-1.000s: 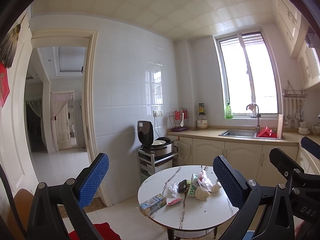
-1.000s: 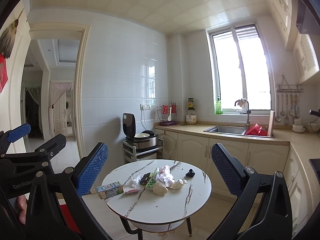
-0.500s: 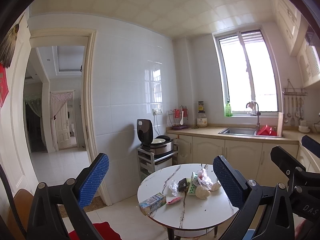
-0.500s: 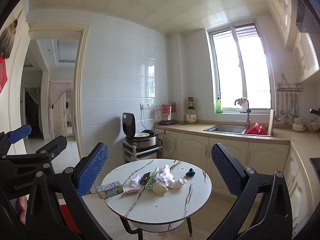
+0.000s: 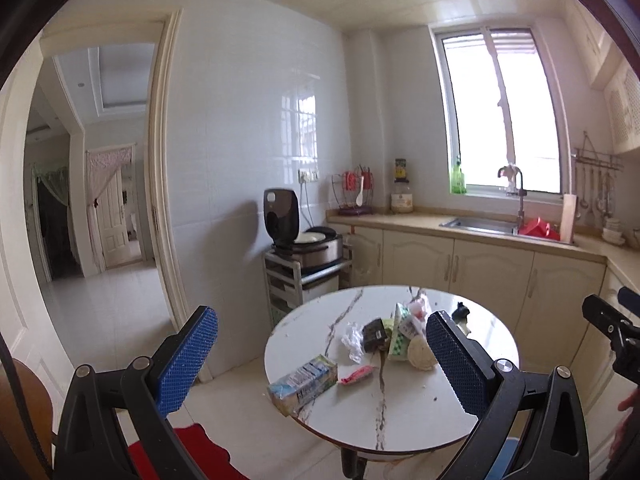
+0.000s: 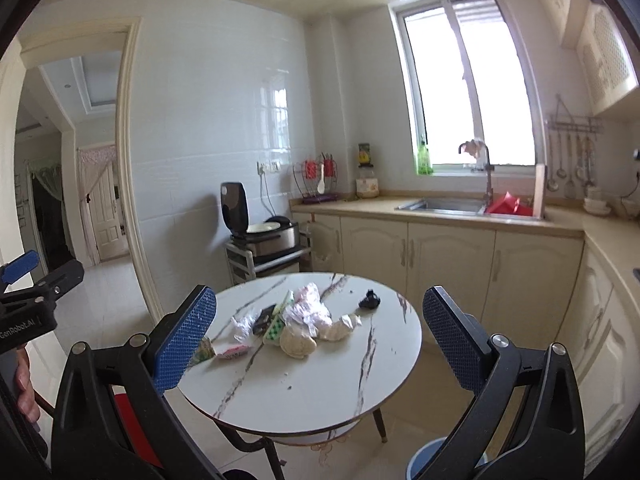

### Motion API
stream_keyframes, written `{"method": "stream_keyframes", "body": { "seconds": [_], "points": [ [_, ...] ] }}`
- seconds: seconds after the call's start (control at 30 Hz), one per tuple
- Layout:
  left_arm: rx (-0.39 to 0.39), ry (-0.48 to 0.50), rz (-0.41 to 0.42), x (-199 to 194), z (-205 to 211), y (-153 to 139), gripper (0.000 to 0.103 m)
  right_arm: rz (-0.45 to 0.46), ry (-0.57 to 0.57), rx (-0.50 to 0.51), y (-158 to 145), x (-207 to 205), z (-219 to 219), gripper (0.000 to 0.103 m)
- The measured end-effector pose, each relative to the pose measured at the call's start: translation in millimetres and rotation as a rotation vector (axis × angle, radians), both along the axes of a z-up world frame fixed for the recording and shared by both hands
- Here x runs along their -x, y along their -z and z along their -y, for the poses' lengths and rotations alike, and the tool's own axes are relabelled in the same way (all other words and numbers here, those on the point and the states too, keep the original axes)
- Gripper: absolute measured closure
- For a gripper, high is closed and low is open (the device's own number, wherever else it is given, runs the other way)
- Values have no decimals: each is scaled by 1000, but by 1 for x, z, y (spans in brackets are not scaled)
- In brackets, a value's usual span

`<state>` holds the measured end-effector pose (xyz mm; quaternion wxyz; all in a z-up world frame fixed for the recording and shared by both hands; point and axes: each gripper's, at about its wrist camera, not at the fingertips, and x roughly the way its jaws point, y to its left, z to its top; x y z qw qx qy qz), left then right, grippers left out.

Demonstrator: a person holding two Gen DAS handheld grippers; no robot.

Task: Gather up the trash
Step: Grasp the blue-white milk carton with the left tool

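Kitchen, round marble table (image 6: 320, 384) with a trash (image 6: 304, 320) pile on it; left claw (image 5: 320, 364) and right claw (image 6: 320, 344) both spread wide, holding nothing.

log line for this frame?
phase: approach | left tongs: open, empty | right tongs: open, empty | trash: on round table

We are holding our left gripper (image 5: 322, 356) level, jaws spread wide, blue pads (image 5: 187, 356) facing each other with nothing between. Our right gripper (image 6: 320, 336) is hanging alongside, equally wide and gripping nothing. Our fingers (image 6: 24, 386) are wrapping the left gripper's handle at the frame's edge.
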<state>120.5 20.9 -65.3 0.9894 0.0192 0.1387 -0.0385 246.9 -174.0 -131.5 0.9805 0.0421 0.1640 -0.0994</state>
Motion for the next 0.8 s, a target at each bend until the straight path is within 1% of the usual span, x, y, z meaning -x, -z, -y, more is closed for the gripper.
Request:
{"method": "stream_keyframes", "body": {
  "seconds": [0.13, 0.27, 0.37, 0.4, 0.5, 0.7, 0.77, 0.8],
  "points": [
    [-25, -8, -123, -49, -12, 35, 1, -122, -14, -63, 45, -32, 20, 0],
    [-79, -18, -231, -101, -32, 70, 1, -206, -26, -71, 76, -59, 28, 0],
    [-125, -9, -291, -145, -42, 86, 1, -256, -48, -102, 96, -83, 32, 0],
    [-136, -5, -297, -156, -44, 91, 1, -275, -51, -112, 101, -92, 32, 0],
    [-166, 44, -350, -198, -56, 109, 1, -318, -63, -120, 118, -116, 31, 0],
    [-223, 73, -453, -271, -62, 133, 1, -410, -88, -110, 147, -168, 24, 0],
    [-226, 74, -486, -287, -61, 136, 1, -438, -91, -103, 156, -184, 21, 0],
    [-216, 81, -492, -293, -58, 135, 4, -452, -93, -103, 160, -191, 21, 0]
  ]
}}
